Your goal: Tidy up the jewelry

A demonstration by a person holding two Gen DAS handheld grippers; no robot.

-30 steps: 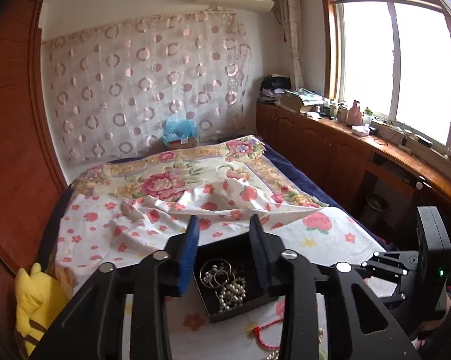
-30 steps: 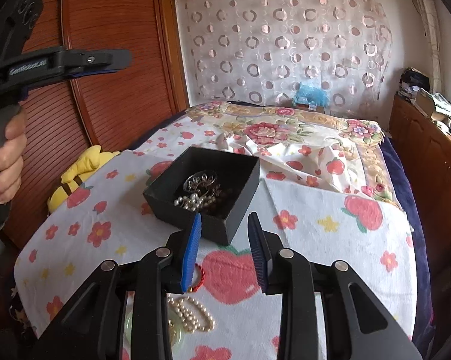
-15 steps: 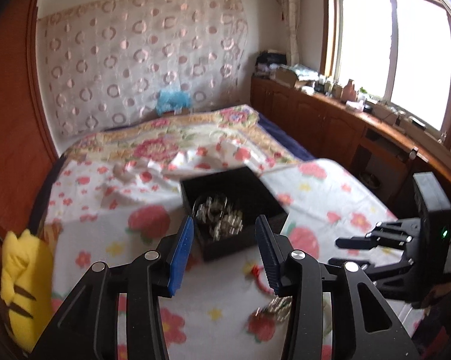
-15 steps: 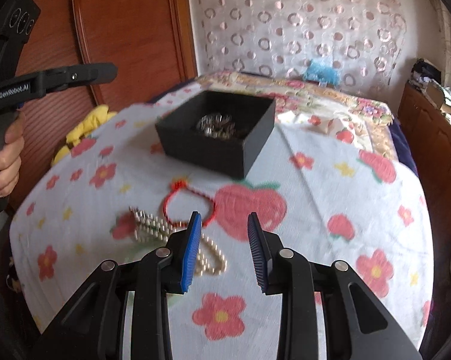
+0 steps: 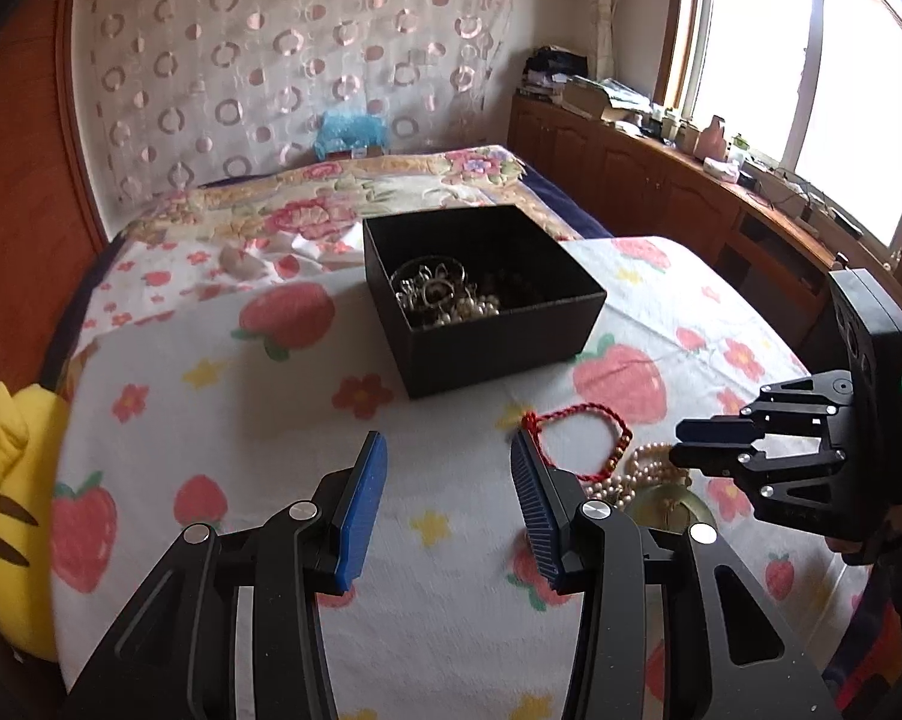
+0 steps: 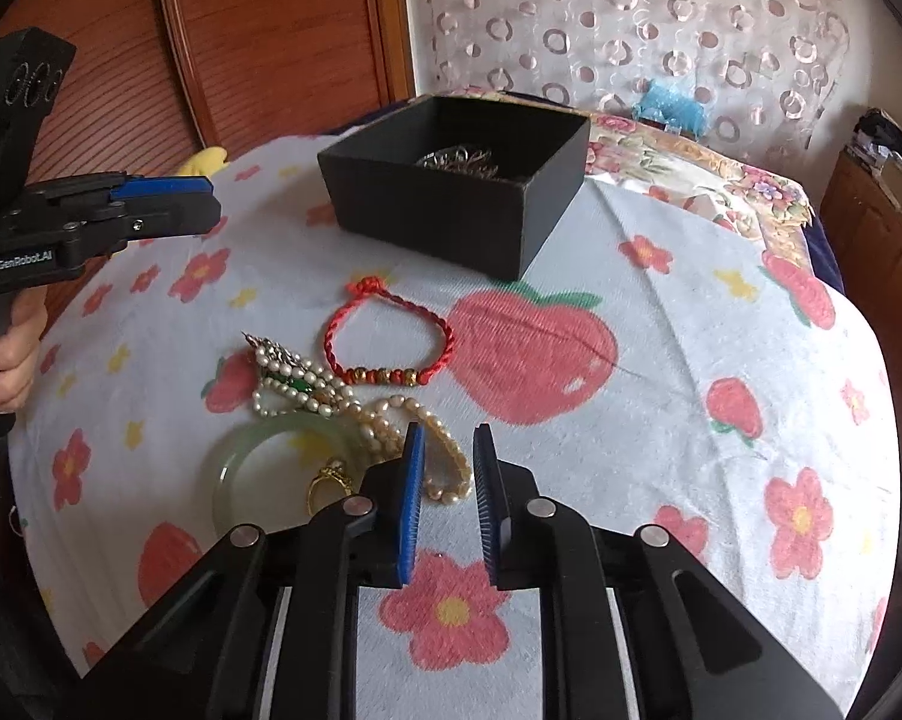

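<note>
A red braided bracelet (image 6: 387,339) with gold beads is seen beside tangled pearls (image 6: 354,402), right gripper (image 6: 447,480) closing on nothing, left gripper (image 5: 444,486) held open.

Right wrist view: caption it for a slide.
Right gripper closing above the pearl necklace, beside red bracelet and black box.

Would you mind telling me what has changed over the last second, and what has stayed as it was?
Both grippers sank toward the bedspread. The right gripper now hangs over the pearl necklace, its jaws closing with nothing gripped yet. The left gripper stays open and empty. The black box, red bracelet and green bangle have not moved.
</note>
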